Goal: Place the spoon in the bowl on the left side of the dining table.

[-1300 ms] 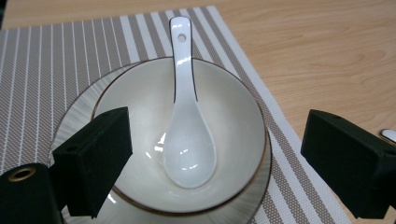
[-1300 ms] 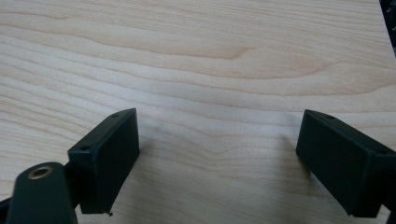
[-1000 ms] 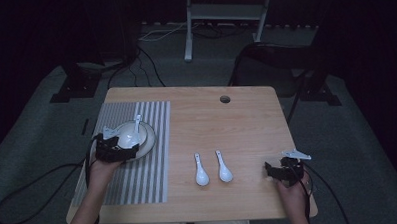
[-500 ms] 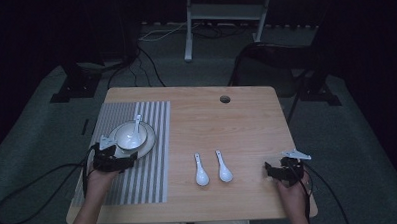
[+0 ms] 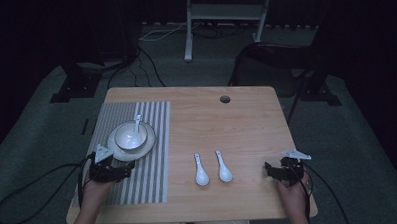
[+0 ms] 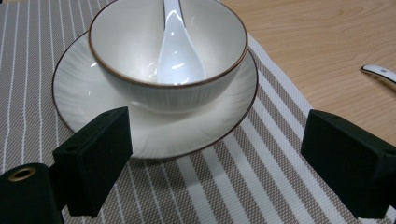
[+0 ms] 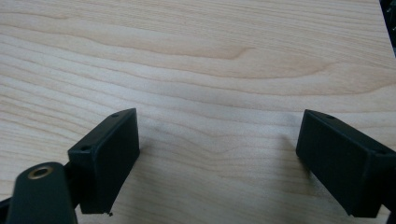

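A white bowl (image 5: 131, 136) (image 6: 168, 60) with a brown rim sits on a white saucer (image 5: 119, 152) (image 6: 84, 100) on the striped placemat (image 5: 139, 184) (image 6: 243, 182). A white spoon (image 5: 137, 125) (image 6: 176, 56) lies inside the bowl. Two more white spoons (image 5: 201, 169) (image 5: 223, 167) lie side by side on the bare wood at the table's middle front. My left gripper (image 5: 123, 168) (image 6: 219, 154) is open, just in front of the saucer, empty. My right gripper (image 5: 266, 170) (image 7: 219, 154) is open and empty over bare wood near the front right corner.
The wooden table (image 5: 237, 120) has a round cable hole (image 5: 225, 99) near its far edge. One spoon's handle tip (image 6: 379, 73) shows at the right of the left gripper view. Stands, cables and a chair stand on the dark floor behind the table.
My left gripper has drawn back toward the table's front, away from the bowl and saucer, and stands open. The right gripper has not moved.
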Motion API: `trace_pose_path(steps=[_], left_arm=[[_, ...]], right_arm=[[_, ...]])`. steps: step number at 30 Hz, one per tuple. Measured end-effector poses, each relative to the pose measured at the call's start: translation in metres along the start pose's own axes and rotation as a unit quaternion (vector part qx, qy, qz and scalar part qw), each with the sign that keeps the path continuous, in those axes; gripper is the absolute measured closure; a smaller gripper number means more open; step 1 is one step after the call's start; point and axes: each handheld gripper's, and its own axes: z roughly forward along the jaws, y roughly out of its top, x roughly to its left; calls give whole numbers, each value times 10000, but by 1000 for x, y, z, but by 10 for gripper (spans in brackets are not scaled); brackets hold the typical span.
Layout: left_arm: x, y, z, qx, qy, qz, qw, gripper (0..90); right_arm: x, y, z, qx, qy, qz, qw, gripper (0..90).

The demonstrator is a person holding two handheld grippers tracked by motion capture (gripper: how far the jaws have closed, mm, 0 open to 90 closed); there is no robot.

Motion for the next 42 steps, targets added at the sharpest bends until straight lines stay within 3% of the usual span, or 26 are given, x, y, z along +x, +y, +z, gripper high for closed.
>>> trace_pose_path(steps=[11, 16, 23, 36, 42], left_arm=[[12, -30, -11, -42, -121, -233, 9996, 90], [13, -41, -17, -37, -41, -192, 9998, 90], [13, -59, -23, 6, -89, -250, 9996, 90], [20, -81, -39, -66, 44, -351, 9994, 90], [26, -87, -44, -113, 223, -390, 9989, 90]], right_arm=[[0, 0, 0, 3, -1, -3, 10000, 127], [0, 0, 0, 3, -1, -2, 10000, 127], [0, 0, 0, 4, -1, -2, 10000, 127], [0, 0, 0, 4, -1, -3, 10000, 127], [0, 0, 0, 3, -1, -3, 10000, 127]])
